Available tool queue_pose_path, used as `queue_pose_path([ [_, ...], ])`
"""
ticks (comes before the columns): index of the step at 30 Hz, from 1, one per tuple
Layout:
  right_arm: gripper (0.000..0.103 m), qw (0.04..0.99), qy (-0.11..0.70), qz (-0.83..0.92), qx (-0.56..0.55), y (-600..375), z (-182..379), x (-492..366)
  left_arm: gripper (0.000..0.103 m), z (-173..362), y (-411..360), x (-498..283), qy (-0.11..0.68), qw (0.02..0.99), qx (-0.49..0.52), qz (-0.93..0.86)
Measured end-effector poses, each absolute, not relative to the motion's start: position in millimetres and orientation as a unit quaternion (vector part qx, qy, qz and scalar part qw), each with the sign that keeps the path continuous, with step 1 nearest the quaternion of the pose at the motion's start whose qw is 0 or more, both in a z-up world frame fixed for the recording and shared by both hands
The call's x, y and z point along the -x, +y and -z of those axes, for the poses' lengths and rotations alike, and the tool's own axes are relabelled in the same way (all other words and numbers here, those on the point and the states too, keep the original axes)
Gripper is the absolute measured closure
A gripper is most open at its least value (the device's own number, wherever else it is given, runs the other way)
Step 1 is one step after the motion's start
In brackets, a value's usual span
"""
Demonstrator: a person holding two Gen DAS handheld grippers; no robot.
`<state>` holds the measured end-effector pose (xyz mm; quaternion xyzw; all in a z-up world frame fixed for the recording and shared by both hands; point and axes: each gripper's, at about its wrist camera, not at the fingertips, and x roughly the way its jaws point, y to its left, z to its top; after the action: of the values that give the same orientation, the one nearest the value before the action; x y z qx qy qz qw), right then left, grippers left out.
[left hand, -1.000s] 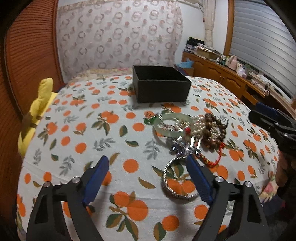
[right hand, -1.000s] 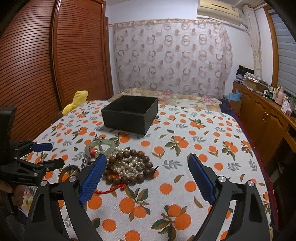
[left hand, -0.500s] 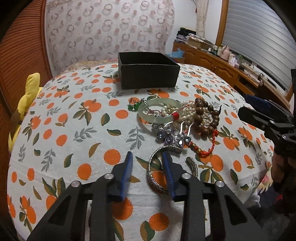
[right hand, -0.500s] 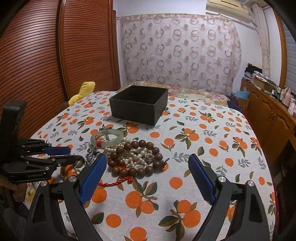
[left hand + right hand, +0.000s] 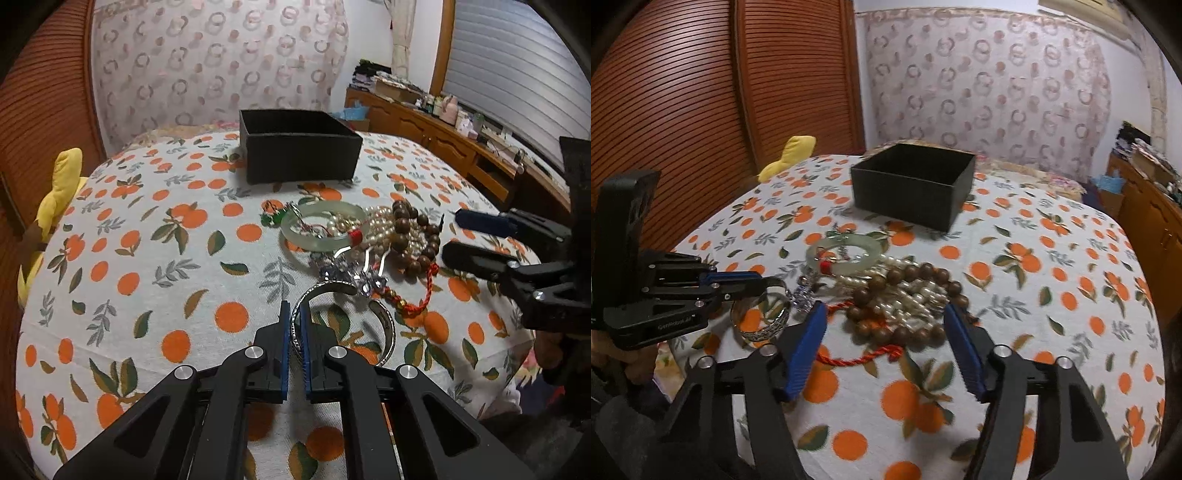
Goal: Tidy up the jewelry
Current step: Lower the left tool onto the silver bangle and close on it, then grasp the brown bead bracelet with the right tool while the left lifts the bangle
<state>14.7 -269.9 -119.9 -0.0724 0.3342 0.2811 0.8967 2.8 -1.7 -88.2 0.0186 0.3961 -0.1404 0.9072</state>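
Left claw (image 5: 294, 325) apparently pinches silver bangle (image 5: 384, 321) beside beads (image 5: 413, 236).

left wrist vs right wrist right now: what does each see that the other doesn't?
Left wrist only: its own pads pinched on the silver bangle rim, the green pendant, and the shuttered window.

Right wrist only: the right gripper open, low over the wooden bead bracelet, and the left gripper seen from the side on the bangle.

Both: black box, jade bangle, pearls, red cord, yellow plush.
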Motion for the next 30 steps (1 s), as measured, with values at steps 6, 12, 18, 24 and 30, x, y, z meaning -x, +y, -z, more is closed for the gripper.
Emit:
queue_pose_path([
  [6, 0.049, 0.888, 0.351, -0.292, 0.056, -256.9, 123.2, -34.1, 0.099, 81.7, 9.0, -5.1, 0.382, 0.915, -0.004, 0.131],
  [12, 0.052, 0.880, 0.377, -0.288, 0.025, -256.6, 130.9, -53.8, 0.099, 75.7, 17.7, -8.2, 0.370, 0.921, 0.003, 0.120],
  [18, 0.053, 0.878, 0.388, -0.280, 0.012, -256.4, 135.5, -66.0, 0.099, 73.4, 23.5, -12.7, 0.363, 0.925, 0.008, 0.113],
  [24, 0.067, 0.879, 0.392, -0.272, 0.016, -251.3, 136.5, -72.2, 0.099, 71.8, 29.9, -18.3, 0.358, 0.927, 0.014, 0.109],
  [30, 0.088, 0.884, 0.384, -0.265, 0.026, -252.4, 130.5, -71.7, 0.099, 68.1, 37.1, -20.8, 0.349, 0.931, 0.020, 0.103],
])
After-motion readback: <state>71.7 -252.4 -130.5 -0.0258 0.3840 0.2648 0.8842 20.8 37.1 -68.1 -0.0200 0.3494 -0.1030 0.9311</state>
